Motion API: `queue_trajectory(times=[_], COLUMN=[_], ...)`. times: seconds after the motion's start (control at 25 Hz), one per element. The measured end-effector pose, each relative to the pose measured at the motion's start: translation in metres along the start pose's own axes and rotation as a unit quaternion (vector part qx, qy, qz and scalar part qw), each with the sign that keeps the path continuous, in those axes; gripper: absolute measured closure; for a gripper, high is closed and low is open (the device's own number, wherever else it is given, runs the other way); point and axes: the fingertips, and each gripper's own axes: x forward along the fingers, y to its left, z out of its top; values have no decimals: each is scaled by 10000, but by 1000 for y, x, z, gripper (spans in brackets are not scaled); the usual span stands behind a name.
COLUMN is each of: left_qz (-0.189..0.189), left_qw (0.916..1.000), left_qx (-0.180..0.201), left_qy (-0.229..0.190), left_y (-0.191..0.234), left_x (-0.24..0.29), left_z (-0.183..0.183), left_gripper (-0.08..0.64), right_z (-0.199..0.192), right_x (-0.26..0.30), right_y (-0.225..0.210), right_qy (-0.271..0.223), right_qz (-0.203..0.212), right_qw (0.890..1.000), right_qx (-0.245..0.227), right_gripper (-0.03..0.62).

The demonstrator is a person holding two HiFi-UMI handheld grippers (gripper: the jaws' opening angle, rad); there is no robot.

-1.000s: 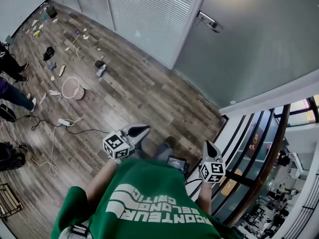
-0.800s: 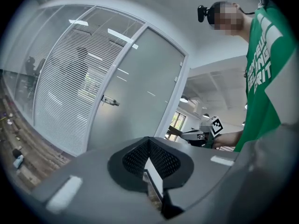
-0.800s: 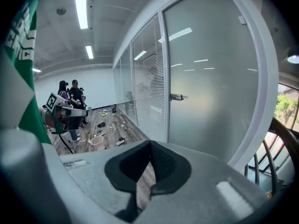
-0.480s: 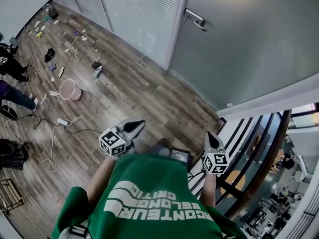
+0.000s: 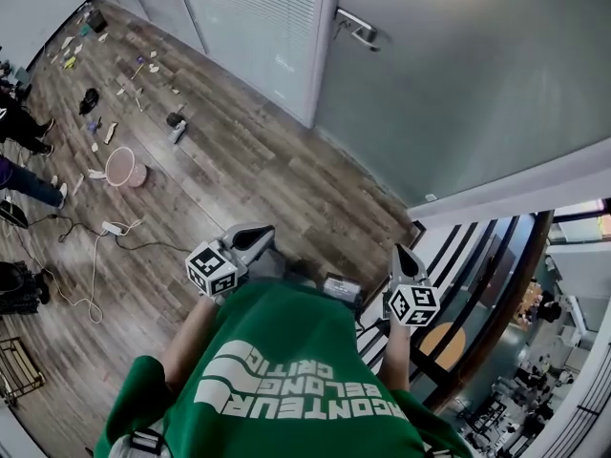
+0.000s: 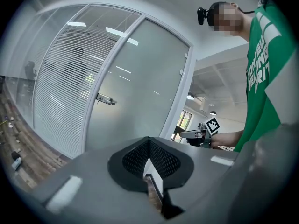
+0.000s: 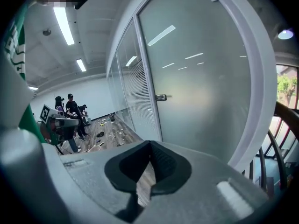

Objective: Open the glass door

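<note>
The frosted glass door (image 5: 477,74) stands closed ahead, and its metal lever handle (image 5: 357,29) sits beside the white frame. That handle also shows in the left gripper view (image 6: 106,99) and in the right gripper view (image 7: 161,97). My left gripper (image 5: 254,238) (image 6: 149,140) is shut and holds nothing. It points toward the door, well short of it. My right gripper (image 5: 406,255) (image 7: 149,144) is also shut and holds nothing, over the floor near the door's right edge. Neither one touches the door or the handle.
A glass wall with white blinds (image 5: 258,17) adjoins the door on the left. A dark railing (image 5: 496,284) runs along the right. On the wood floor to the left lie a pink basket (image 5: 124,167), a power strip with cable (image 5: 113,228) and scattered small items. People stand at the far left (image 5: 19,122).
The door and its handle have slid left in the head view and look nearer as the person walks toward them. Both grippers have come forward with the body and stay shut.
</note>
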Motion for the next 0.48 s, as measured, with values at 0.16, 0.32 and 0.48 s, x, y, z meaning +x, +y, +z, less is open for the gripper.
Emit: queue_trajectory(times=[0.16,0.32,0.48], left_qz=[15,-77,-190], left_qw=[10000,9999,9997], left_qx=[-30,-66,-132], left_qy=[-26,-61,-52], left_y=[8,15,24], left_x=[10,26,52], left_z=[5,10,12], left_gripper=[552,552,552], right_z=[0,-6,0], right_x=[-3,-7,1], right_y=[-10,-21,-38], right_qy=[49,171,228], right_qz=[-120,-274,-391], right_qw=[9999,9995,9990], right_qx=[-29,20,23], right_gripper=[600,600,600])
